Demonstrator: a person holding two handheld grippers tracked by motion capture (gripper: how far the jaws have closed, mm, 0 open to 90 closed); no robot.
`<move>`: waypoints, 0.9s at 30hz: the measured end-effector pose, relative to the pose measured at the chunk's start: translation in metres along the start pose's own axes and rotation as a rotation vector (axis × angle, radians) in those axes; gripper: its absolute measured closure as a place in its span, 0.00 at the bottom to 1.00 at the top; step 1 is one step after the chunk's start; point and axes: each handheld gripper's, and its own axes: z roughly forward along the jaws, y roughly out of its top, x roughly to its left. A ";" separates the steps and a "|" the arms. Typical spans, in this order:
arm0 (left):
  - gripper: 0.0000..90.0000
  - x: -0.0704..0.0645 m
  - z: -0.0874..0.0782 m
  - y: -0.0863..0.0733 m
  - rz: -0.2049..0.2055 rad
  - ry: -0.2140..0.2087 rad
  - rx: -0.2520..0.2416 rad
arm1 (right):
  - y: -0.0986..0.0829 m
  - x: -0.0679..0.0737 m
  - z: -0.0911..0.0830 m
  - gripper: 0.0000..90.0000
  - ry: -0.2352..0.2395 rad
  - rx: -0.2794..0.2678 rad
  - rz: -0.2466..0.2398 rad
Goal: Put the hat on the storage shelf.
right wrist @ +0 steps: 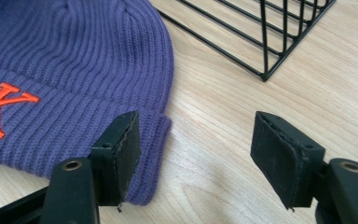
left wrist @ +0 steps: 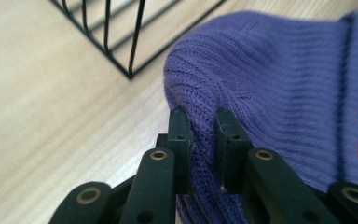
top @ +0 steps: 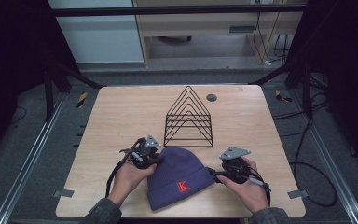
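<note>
Purple ribbed knit beanie, one of it, lies flat on the pale wooden counter, between the two grippers and just in front of one black wire rack of triangular dividers. A small dark round disc sits on the counter beyond the rack.

Left gripper lies low at the hat's left edge, its fingers nearly closed and pinching a fold of the knit between them; the rack's corner stands ahead and to the left of them. Right gripper is held at the hat's right edge with its fingers spread wide, grasping nothing; one fingertip lies over the cuff corner, the other over bare counter.

An orange-red "K" is embroidered on the cuff, with small lettering beside it too small to read.
</note>
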 end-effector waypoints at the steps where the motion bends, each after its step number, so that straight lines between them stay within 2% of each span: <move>1: 0.87 -0.001 -0.003 0.003 0.011 0.003 -0.008 | 0.000 0.000 0.000 0.36 0.000 0.000 0.000; 6: 0.88 -0.010 -0.016 0.014 0.054 0.006 -0.040 | -0.001 -0.003 -0.001 0.35 -0.016 -0.008 0.009; 7: 0.88 -0.013 -0.021 0.019 0.077 0.003 -0.051 | -0.001 -0.003 -0.002 0.34 -0.026 -0.011 0.016; 14: 0.88 -0.019 -0.039 0.032 0.129 0.002 -0.085 | -0.001 -0.007 -0.004 0.27 -0.058 -0.028 0.034; 15: 0.88 -0.022 -0.047 0.037 0.151 -0.001 -0.097 | -0.002 -0.007 -0.005 0.26 -0.063 -0.031 0.037; 16: 0.88 -0.022 -0.047 0.037 0.151 -0.001 -0.097 | -0.002 -0.007 -0.006 0.26 -0.065 -0.034 0.038; 21: 0.88 -0.029 -0.066 0.047 0.195 -0.014 -0.140 | -0.003 -0.011 -0.009 0.25 -0.086 -0.046 0.054; 27: 0.89 -0.031 -0.088 0.060 0.225 -0.018 -0.176 | -0.003 -0.014 -0.013 0.24 -0.105 -0.065 0.078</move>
